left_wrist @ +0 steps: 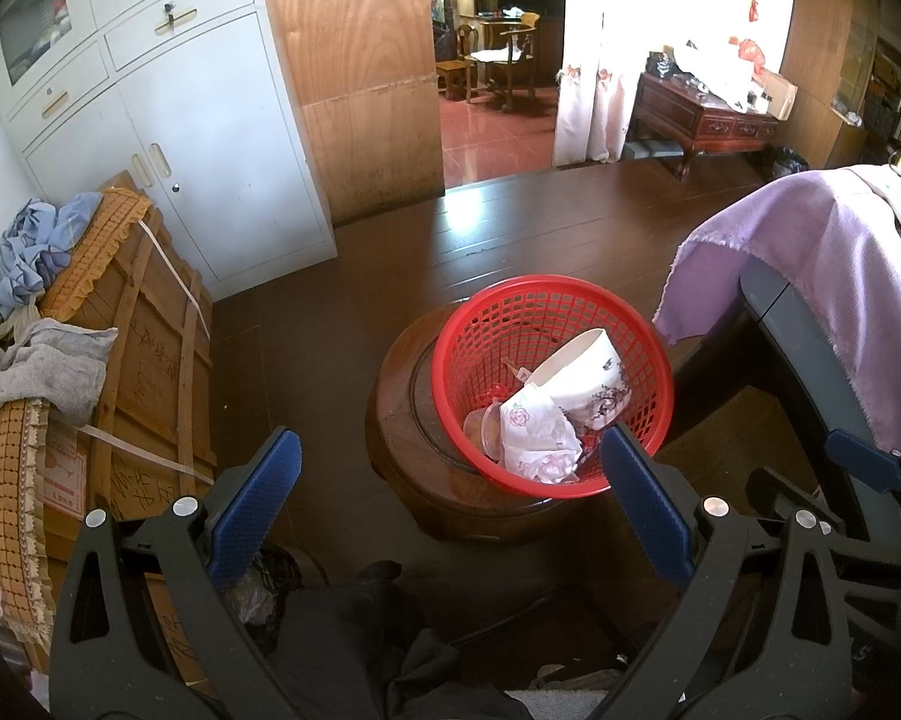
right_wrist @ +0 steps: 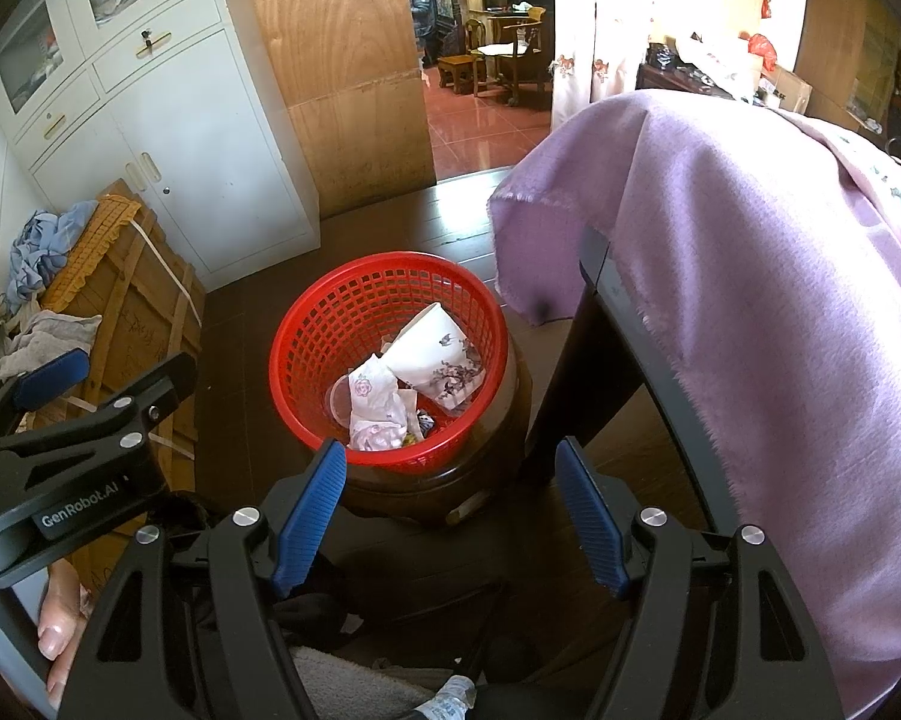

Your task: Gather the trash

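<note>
Several pieces of trash are lying in the red basket (left_wrist: pixel 549 387), which is sitting on a round dark wooden stool (left_wrist: pixel 402 414) on the floor. Nothing else that reads clearly as litter is showing on the bare floor around it, so my judgement is that the collecting is largely done or a fresh piece is yet to be found.

Uppermost is a white paper bowl (left_wrist: pixel 588 381) with a dark floral print, tipped on its side with its mouth facing up and to the left; its long axis is running from near-right to far-left in the left wrist view. Just beside it, touching, a crumpled white wrapper (left_wrist: pixel 537 435) with pink flowers is slumping toward the near rim, and a clear plastic lid (left_wrist: pixel 483 429) is leaning on the left inside wall.

From the left tongs (left_wrist: pixel 450 501) the basket is lying ahead and slightly right, its near rim close by the right blue pad. From the right tongs (right_wrist: pixel 450 507) it is lying ahead and slightly left, the near rim just behind the left pad. Both are about equally near.

Both tongs are standing wide apart and gripping nothing.

Outward, a purple cloth (right_wrist: pixel 750 300) is draping over a bench to the right, a wooden crate (left_wrist: pixel 150 360) piled with clothes is standing left, and a white cabinet (left_wrist: pixel 180 120) is rising far left.
</note>
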{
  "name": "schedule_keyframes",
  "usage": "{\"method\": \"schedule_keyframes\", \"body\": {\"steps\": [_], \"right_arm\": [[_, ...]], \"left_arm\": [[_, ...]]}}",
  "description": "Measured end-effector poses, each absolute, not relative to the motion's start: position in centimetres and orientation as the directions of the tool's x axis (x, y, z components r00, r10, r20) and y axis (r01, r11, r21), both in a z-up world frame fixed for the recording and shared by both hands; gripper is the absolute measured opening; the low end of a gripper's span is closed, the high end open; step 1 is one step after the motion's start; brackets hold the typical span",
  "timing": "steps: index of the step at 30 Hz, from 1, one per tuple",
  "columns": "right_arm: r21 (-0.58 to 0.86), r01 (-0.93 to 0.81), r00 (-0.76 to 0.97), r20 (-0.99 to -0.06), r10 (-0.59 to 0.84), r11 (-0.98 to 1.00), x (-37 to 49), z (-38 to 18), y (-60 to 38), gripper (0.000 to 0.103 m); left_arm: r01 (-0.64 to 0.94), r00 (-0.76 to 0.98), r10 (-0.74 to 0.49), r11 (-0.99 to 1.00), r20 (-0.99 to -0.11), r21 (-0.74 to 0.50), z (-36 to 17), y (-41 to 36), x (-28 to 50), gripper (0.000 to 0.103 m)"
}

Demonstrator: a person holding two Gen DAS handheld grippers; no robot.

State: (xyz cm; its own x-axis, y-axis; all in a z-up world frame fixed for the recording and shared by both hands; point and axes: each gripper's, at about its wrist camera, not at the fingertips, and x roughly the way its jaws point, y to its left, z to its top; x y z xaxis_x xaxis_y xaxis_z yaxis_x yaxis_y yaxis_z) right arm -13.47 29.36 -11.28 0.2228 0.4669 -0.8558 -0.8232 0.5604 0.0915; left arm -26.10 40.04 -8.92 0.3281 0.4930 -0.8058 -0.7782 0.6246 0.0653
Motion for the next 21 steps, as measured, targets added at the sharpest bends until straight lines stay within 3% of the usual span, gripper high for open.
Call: {"method": "schedule_keyframes", "body": {"steps": [21], "right_arm": [[0.094, -0.824, 0.223, -0.853, 0.472, 0.559, -13.58, -11.30, 29.36, 0.071]], "left_arm": [[-0.778, 0.327, 0.492, 0.625, -0.807, 0.066, -8.88, 40.09, -26.11, 0.096]]}}
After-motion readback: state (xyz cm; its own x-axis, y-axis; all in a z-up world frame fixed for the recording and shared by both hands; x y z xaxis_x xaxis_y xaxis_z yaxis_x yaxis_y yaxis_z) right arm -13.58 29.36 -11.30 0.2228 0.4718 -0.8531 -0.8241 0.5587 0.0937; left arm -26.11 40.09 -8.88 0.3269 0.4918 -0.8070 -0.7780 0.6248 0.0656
